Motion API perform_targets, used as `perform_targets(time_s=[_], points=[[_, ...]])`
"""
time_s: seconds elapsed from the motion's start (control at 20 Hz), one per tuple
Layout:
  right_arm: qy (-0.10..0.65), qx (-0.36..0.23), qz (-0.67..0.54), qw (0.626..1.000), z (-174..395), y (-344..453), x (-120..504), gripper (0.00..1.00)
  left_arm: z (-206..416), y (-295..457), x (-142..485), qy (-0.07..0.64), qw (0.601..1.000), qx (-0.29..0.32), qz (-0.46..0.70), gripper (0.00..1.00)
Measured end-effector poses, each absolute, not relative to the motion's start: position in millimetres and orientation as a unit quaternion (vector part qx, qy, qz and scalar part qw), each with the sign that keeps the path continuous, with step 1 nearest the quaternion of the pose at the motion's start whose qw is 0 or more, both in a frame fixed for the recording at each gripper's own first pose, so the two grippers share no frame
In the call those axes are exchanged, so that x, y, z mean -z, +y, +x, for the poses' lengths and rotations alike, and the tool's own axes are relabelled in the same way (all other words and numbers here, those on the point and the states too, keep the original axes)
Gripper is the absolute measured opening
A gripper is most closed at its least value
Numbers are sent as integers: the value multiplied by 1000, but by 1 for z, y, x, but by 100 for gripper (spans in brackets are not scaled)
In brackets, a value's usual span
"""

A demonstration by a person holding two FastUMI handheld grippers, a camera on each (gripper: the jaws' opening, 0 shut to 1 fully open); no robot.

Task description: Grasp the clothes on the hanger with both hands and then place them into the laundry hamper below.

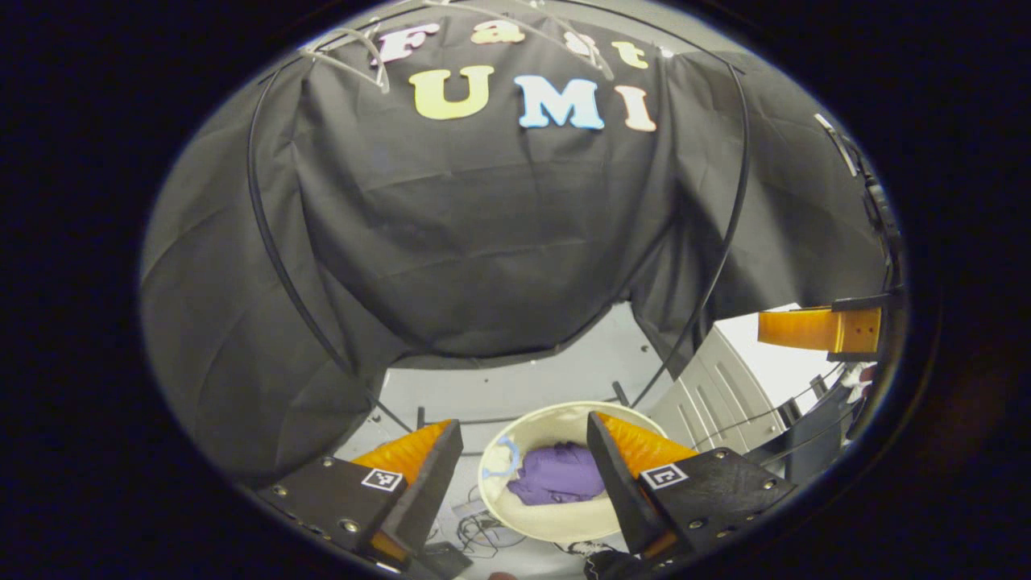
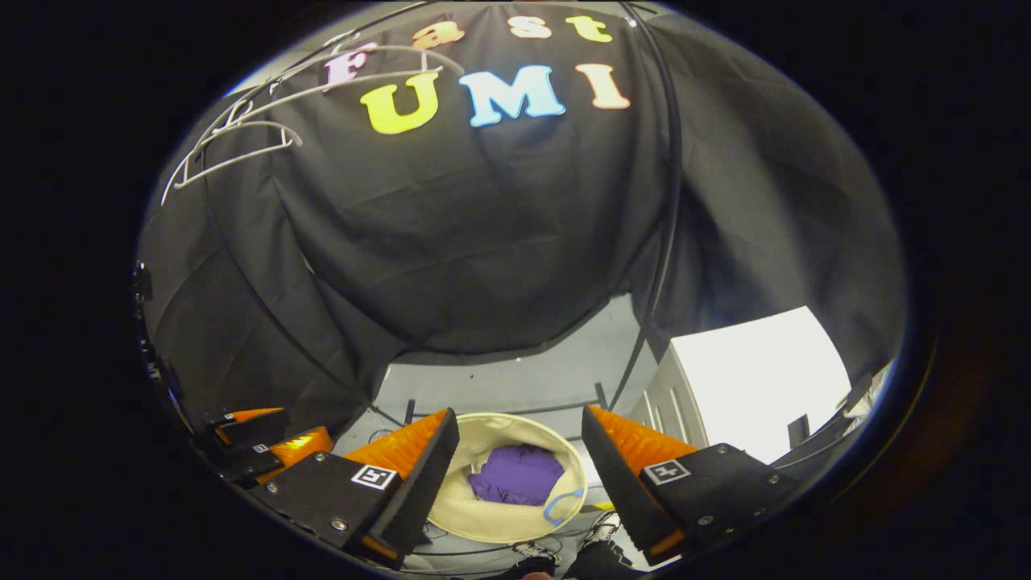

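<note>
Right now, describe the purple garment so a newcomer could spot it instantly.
Look below the black cloth wall to the pale floor, where a round cream laundry hamper stands. The purple garment lies crumpled inside it, the only purple thing there, beside a thin blue loop.

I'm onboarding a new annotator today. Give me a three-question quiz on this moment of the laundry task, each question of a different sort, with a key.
1. True or false: the purple garment lies inside the hamper.
2. The left tongs are: A) shut on the garment, B) open and holding nothing, C) shut on a hanger.
3. Fill in: the white wire hangers near the top of the right gripper view are ____ of clothes.

Key: 1 true; 2 B; 3 bare.
</note>
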State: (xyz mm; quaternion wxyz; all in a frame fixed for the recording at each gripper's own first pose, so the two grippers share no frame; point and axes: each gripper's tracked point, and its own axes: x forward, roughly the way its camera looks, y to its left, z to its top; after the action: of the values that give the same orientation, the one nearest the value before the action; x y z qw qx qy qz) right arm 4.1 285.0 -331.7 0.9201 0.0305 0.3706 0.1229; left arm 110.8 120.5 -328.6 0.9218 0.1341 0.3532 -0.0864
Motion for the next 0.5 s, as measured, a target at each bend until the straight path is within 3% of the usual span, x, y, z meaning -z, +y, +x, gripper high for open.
perform_targets(time_s=[0.25,0.3,0.35,0.4,0.45,0.5], points=[[293,-91,35,951,23,243,261,95,130,105,229,262,953,91,124,90],[274,-83,34,957,27,235,243,95,136,102,208,242,959,93,119,96],[255,-76,33,963,32,226,227,96,141,99,184,223,963,95,114,96],[236,-69,32,969,36,218,211,95,146,97,163,204,968,97,110,84],[216,-62,32,974,35,210,194,95,148,94,143,185,972,97,105,96],[198,-55,34,978,37,203,176,96,152,94,122,166,977,96,98,96]])
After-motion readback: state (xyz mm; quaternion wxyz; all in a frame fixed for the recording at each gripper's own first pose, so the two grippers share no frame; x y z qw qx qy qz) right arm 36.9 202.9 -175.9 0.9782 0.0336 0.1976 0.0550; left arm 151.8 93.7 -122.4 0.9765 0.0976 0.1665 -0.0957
